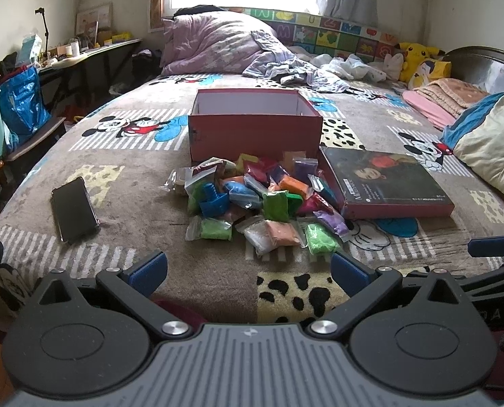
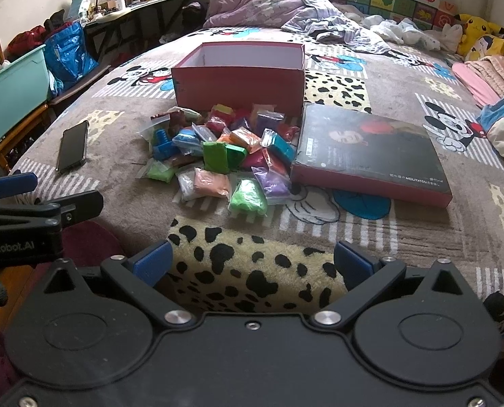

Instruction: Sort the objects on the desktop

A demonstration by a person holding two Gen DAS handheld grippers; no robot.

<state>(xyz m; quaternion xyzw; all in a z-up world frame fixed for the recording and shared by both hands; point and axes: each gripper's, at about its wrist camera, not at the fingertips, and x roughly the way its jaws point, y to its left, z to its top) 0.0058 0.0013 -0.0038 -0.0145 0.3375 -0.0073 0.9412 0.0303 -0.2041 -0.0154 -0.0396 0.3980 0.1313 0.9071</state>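
Note:
A heap of small clay bags in many colours [image 1: 262, 200] [image 2: 225, 156] lies on the bed blanket, with a blue plastic tool [image 1: 213, 201] [image 2: 163, 146] among them. Behind the heap stands an open red box [image 1: 255, 132] [image 2: 238, 81], its inside white. The box lid [image 1: 387, 183] [image 2: 370, 152], dark with a picture, lies flat to the right. My left gripper [image 1: 248, 273] is open, near the bed's front edge, short of the heap. My right gripper [image 2: 252, 264] is open too, over a spotted patch, with nothing between its fingers.
A black phone [image 1: 74, 208] [image 2: 74, 146] lies on the blanket left of the heap. Pillows and crumpled bedding [image 1: 225, 47] fill the far end; a yellow plush [image 1: 418, 57] sits at the back right. A blue bag [image 1: 23, 101] and teal bin [image 2: 11, 91] stand beside the bed at left.

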